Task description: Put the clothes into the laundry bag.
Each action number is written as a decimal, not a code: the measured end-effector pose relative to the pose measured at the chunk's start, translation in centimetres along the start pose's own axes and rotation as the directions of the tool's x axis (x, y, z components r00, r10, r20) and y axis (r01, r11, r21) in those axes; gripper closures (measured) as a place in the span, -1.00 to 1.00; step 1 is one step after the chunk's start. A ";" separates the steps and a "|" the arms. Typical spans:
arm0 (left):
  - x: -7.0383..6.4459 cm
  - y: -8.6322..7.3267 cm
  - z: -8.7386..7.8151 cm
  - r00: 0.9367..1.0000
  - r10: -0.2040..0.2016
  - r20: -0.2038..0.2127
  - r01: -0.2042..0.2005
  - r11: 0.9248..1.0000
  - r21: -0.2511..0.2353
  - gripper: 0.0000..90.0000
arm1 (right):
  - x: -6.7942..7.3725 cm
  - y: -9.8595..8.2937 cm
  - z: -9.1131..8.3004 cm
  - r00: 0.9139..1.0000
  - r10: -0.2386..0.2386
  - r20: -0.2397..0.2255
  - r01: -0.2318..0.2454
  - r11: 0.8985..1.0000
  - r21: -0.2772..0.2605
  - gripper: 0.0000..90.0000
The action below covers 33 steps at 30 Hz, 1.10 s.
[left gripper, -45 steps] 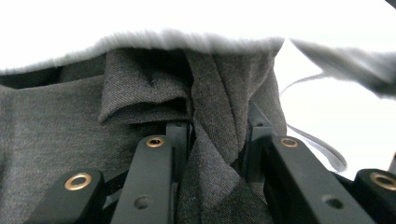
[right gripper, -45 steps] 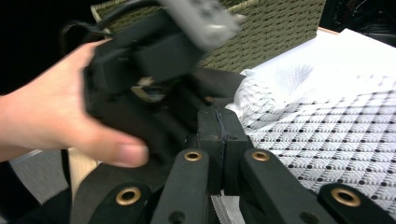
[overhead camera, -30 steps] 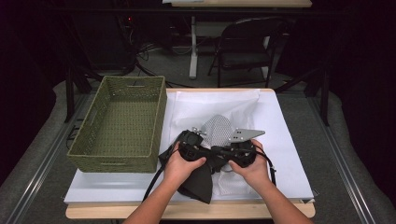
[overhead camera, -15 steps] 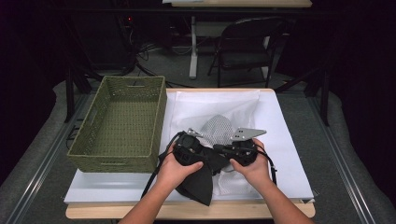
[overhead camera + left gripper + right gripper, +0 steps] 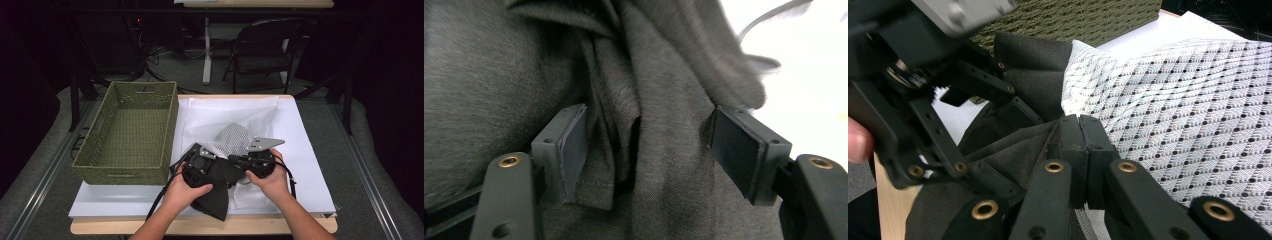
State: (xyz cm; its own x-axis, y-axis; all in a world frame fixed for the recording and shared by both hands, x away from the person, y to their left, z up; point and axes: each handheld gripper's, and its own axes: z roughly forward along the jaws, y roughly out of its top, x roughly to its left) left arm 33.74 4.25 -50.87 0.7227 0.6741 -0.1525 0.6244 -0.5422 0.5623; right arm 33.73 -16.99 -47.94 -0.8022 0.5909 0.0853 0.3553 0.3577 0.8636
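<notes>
A dark grey garment lies bunched at the table's near edge, partly against a white mesh laundry bag. My left gripper is open. Folds of the garment run between its spread pads without being pinched. My right gripper sits just to its right, jaws pressed together on the rim of the mesh bag, where the dark cloth meets it. The left gripper looms close in the right gripper view.
An olive woven basket stands on the left of the table. A white sheet covers the tabletop under the bag. A chair and table legs stand beyond the far edge.
Both hands have drifted slightly toward the near edge with the garment and bag rim. The basket has not moved.
</notes>
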 end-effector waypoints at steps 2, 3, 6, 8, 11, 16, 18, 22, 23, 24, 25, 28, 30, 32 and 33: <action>-0.1 0.0 0.4 1.000 0.003 -0.001 -0.003 1.000 -0.005 -0.24 | 0.1 0.0 0.0 1.000 0.002 -0.001 -0.002 1.000 0.000 1.00; -0.1 -0.1 0.5 1.000 0.002 0.000 -0.002 1.000 -0.007 -0.24 | 0.1 0.0 0.0 1.000 0.001 -0.001 -0.001 1.000 0.000 1.00; 0.0 -0.1 0.9 1.000 -0.001 0.006 0.001 1.000 -0.007 -0.21 | 0.0 0.0 -0.1 1.000 -0.005 -0.002 0.005 1.000 -0.001 1.00; 0.2 -0.2 1.1 1.000 -0.003 0.016 0.003 1.000 -0.008 -0.18 | 0.0 0.0 -0.1 1.000 -0.006 -0.002 0.006 1.000 0.000 1.00; 0.4 -0.4 1.5 0.999 -0.001 0.034 0.002 1.000 -0.015 -0.07 | 0.1 -0.1 0.0 1.000 -0.005 -0.002 0.005 1.000 0.001 1.00; 0.7 -1.0 1.9 1.000 -0.002 0.027 0.003 0.999 -0.037 0.11 | 0.3 -0.1 0.1 1.000 -0.006 -0.005 0.006 1.000 0.004 1.00; 0.7 -1.2 2.1 0.999 0.004 0.033 -0.003 0.999 -0.050 0.30 | 0.3 -0.1 0.2 1.000 -0.007 -0.005 0.007 1.000 0.006 1.00; 0.6 -1.3 2.2 0.999 0.002 0.033 0.000 0.998 -0.059 0.55 | 0.4 -0.1 0.2 1.000 -0.008 -0.007 0.008 1.000 0.009 1.00; 0.6 -1.3 2.2 0.999 0.001 0.033 0.001 0.998 -0.060 0.59 | 0.4 -0.1 0.2 1.000 -0.009 -0.007 0.009 1.000 0.007 1.00; 0.6 -1.2 2.1 0.999 -0.001 0.033 0.003 0.998 -0.056 0.61 | 0.4 -0.1 0.1 1.000 -0.009 -0.008 0.009 1.000 0.008 1.00; 0.6 -1.1 2.0 0.999 -0.002 0.033 0.004 0.998 -0.060 0.63 | 0.4 -0.2 0.1 1.000 -0.009 -0.008 0.009 1.000 0.009 1.00; 0.6 -0.8 1.6 0.999 -0.011 0.045 0.014 0.997 -0.071 0.68 | 0.5 -0.1 0.1 1.000 -0.012 -0.009 0.012 1.000 0.008 1.00; 0.6 -0.4 1.2 0.998 -0.017 0.055 0.022 0.996 -0.090 0.70 | 0.5 -0.1 0.1 1.000 -0.012 -0.007 0.012 1.000 0.005 1.00; 0.5 0.0 0.8 0.998 -0.021 0.056 0.027 0.994 -0.108 0.71 | 0.5 -0.1 0.0 1.000 -0.012 -0.007 0.012 1.000 0.002 1.00; 0.5 0.3 0.6 0.998 -0.027 0.058 0.034 0.992 -0.122 0.71 | 0.6 -0.1 0.0 1.000 -0.012 -0.012 0.012 1.000 0.004 1.00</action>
State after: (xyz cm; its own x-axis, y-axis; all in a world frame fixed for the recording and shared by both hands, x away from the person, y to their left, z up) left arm 34.43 4.12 -51.29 0.7215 0.6583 -0.2146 0.6079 -0.4539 0.6515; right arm 33.26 -16.68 -47.95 -0.8118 0.5783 0.0811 0.3481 0.3677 0.8624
